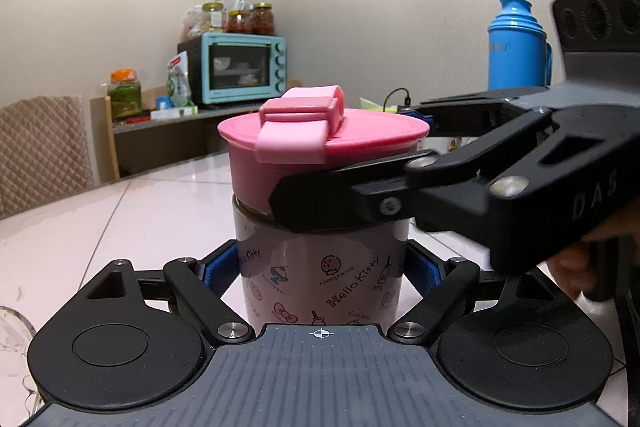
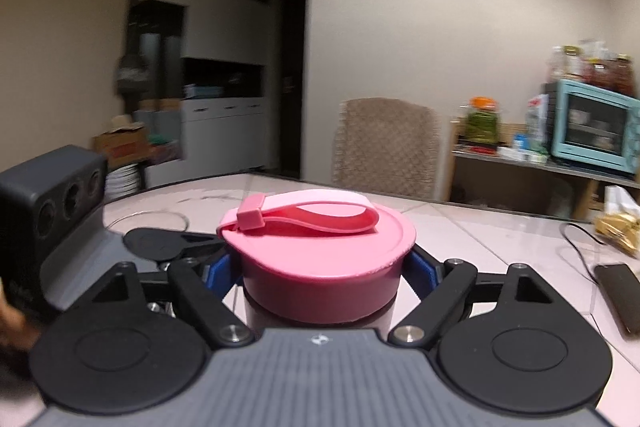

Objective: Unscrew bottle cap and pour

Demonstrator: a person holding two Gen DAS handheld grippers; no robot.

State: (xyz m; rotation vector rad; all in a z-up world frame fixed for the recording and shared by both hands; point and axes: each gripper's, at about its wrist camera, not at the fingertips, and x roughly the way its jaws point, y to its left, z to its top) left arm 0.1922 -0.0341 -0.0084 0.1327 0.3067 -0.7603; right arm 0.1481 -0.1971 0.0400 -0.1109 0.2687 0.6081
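Jaws clamp upright pink-capped bottle and cap.

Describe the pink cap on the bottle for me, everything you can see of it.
The pink cap is a wide, round, smooth plastic-looking lid with a flat top and a deep skirt, still seated on the Hello Kitty bottle. A paler pink strap loops across its top, fixed by a small clasp. It sits level and upright. The right gripper clamps its skirt on both sides; the left gripper holds the body below.
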